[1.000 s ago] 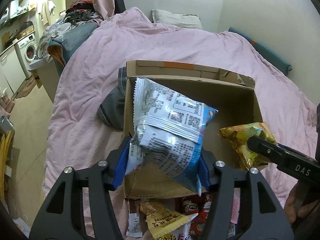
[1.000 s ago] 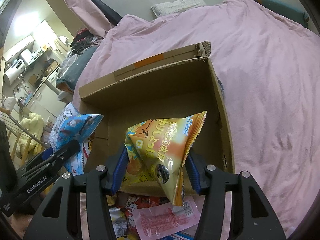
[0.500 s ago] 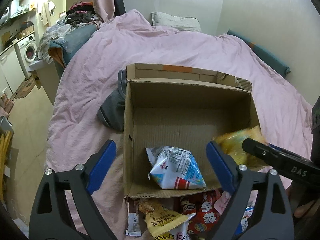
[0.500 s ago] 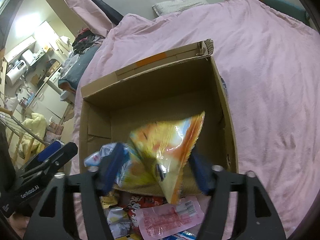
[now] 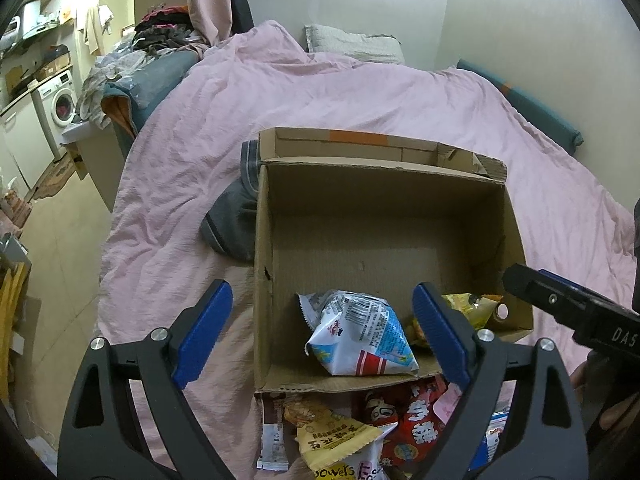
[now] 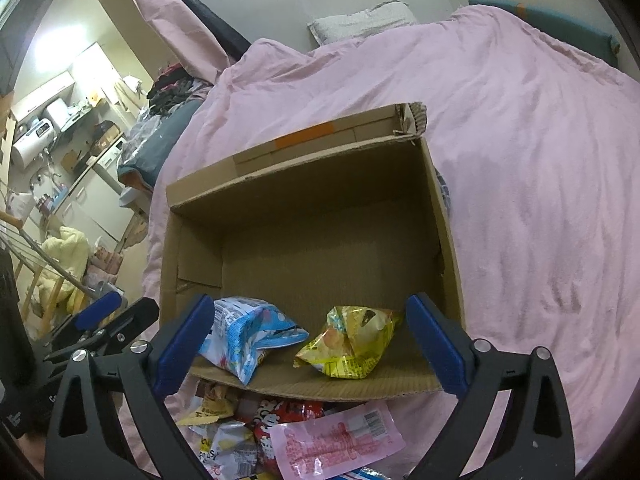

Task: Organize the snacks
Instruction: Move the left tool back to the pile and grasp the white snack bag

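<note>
Inside corrugated cardboard box [image 6: 444,216], crinkly foil packets [image 6: 352,344].

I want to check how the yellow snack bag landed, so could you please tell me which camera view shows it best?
The right wrist view: the yellow snack bag lies in plain sight on the floor of the cardboard box, beside the blue-and-white bag. In the left wrist view only part of it shows, behind a blue claw pad.

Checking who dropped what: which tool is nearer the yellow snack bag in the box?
Right. The right tool, jaws opening, hangs just above the yellow snack bag in the cardboard box. The left tool brackets the blue-and-white bag beside it.
</note>
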A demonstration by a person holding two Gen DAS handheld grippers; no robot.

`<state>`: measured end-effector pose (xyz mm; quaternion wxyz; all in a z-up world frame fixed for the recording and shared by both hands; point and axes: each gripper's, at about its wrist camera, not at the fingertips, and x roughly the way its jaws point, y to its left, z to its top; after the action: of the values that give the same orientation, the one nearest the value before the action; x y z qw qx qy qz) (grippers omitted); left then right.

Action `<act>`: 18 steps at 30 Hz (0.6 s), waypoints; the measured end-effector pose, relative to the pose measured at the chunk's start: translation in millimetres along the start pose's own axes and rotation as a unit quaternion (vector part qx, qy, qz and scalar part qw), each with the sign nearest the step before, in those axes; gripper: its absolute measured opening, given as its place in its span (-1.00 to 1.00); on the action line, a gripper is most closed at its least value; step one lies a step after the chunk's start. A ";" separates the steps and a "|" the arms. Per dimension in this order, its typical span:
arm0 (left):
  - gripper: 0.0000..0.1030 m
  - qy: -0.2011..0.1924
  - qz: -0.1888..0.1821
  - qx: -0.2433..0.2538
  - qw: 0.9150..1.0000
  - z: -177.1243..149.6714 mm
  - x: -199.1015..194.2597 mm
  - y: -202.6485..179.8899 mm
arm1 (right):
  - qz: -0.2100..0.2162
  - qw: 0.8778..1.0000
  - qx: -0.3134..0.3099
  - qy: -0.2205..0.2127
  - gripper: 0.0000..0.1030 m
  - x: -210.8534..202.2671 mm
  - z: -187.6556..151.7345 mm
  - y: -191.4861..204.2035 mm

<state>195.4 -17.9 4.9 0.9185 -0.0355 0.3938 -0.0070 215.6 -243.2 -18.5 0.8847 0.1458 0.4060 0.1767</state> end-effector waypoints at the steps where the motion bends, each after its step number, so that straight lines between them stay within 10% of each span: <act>1: 0.74 -0.001 0.000 -0.001 1.000 0.3 -1.7 1.0 | 0.003 1.000 0.002 -0.002 0.92 -1.5 0.3 0.4; 18: 0.74 -0.010 0.026 0.004 1.000 -16.9 -43.5 22.5 | 0.014 1.000 0.002 -0.015 0.92 -49.8 -28.4 10.7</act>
<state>152.9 5.3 23.1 0.9224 -0.0221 0.3854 0.0156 161.3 -251.8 1.2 0.8878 0.1558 0.3912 0.1857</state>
